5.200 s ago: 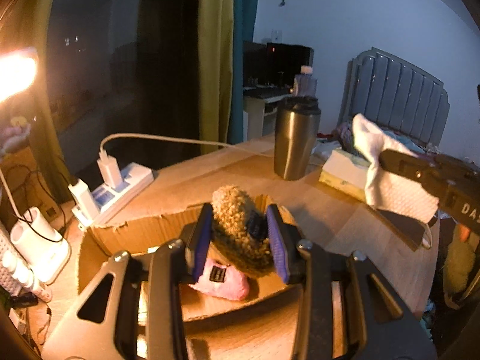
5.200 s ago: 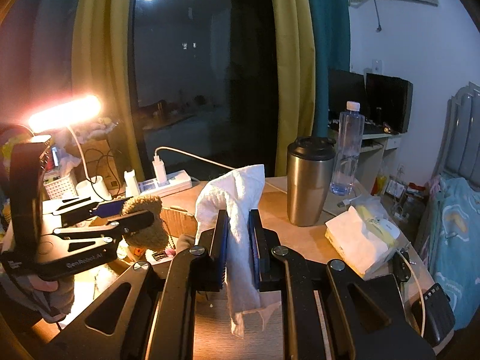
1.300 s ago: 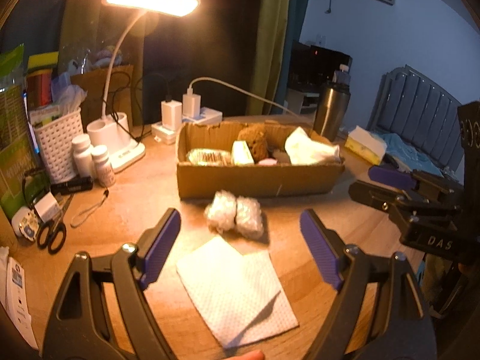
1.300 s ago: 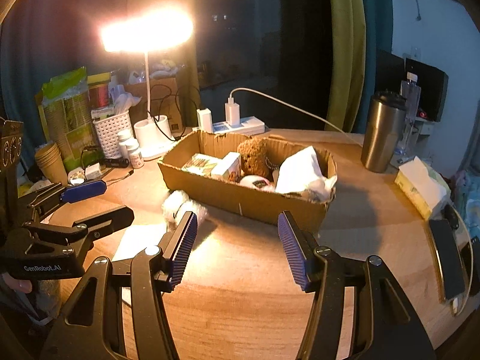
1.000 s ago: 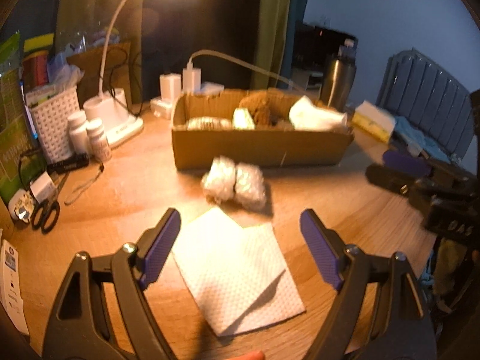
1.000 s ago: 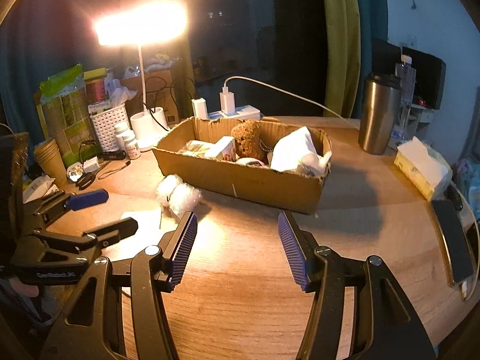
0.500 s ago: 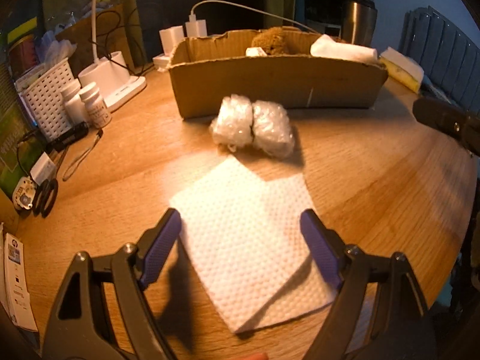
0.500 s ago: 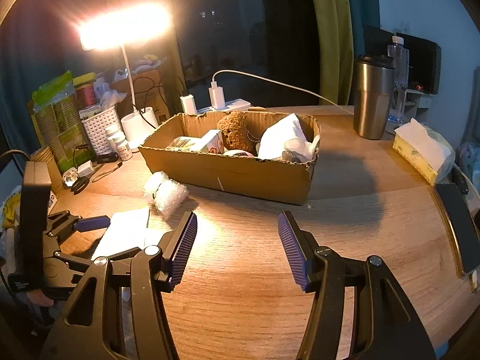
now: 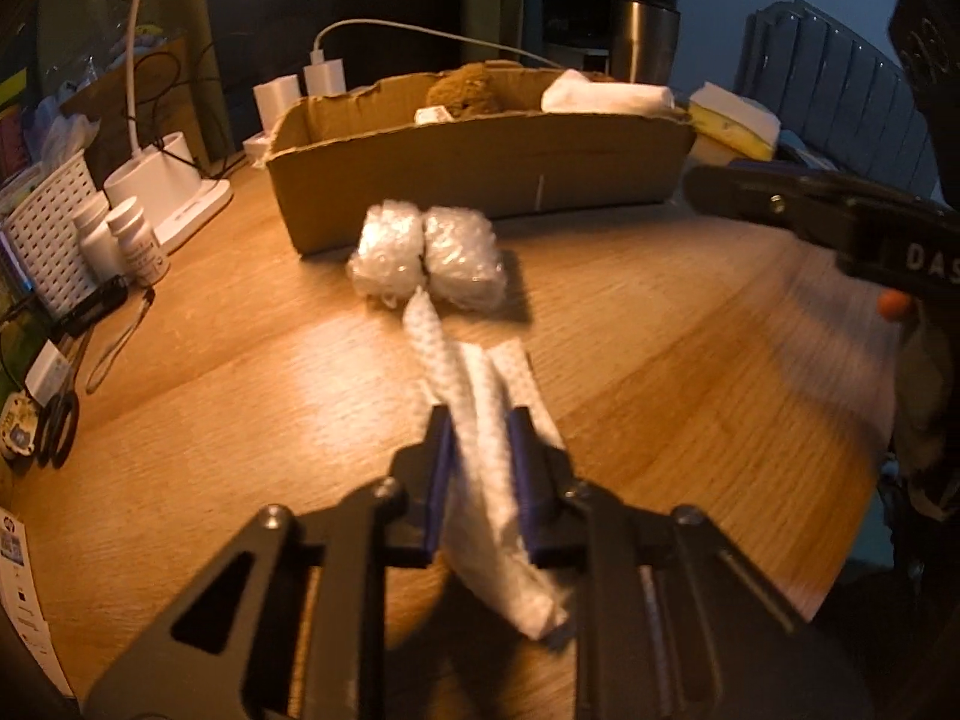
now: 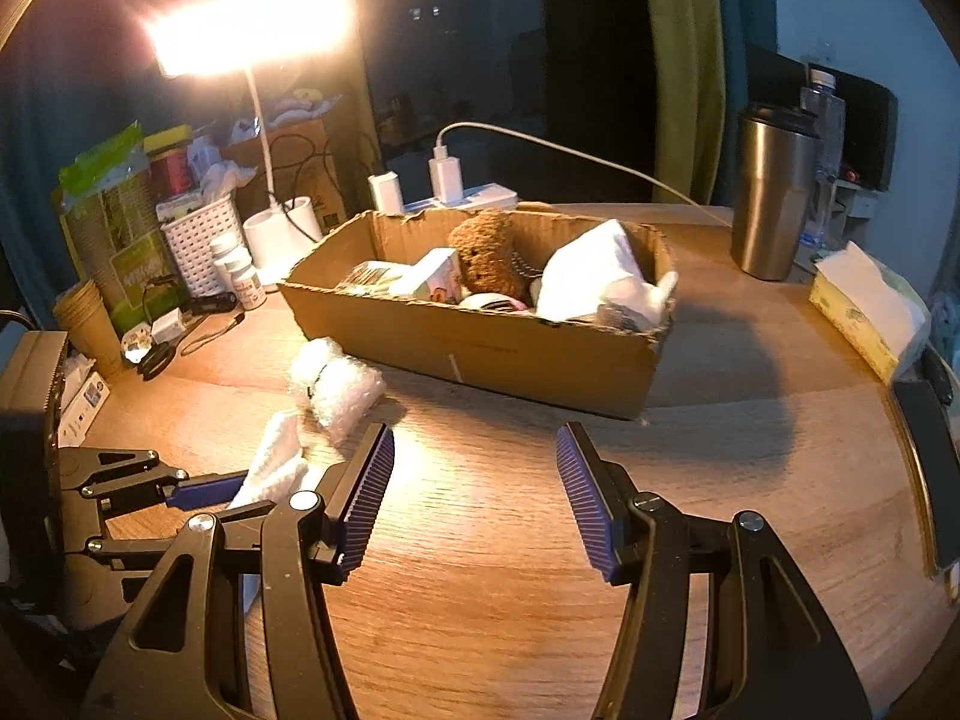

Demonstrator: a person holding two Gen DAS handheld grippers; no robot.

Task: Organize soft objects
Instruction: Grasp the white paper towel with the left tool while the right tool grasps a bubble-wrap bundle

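Left wrist: hand-held gripper (image 9: 480, 468) newly pinching napkin (image 9: 480, 396).

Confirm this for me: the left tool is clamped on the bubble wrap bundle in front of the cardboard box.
Wrong in one respect: the left tool is clamped on the white paper towel, not the bubble wrap bundle, which lies free in front of the cardboard box. The left wrist view shows it.

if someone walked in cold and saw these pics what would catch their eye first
Probably the glaring desk lamp at the back left of the table, flooding the wood with orange light. Next, the left gripper, whose jaws have just closed on a bunched white paper towel at the near edge, just short of a bubble wrap bundle. Behind that sits an open cardboard box holding a brown teddy bear and white cloths.
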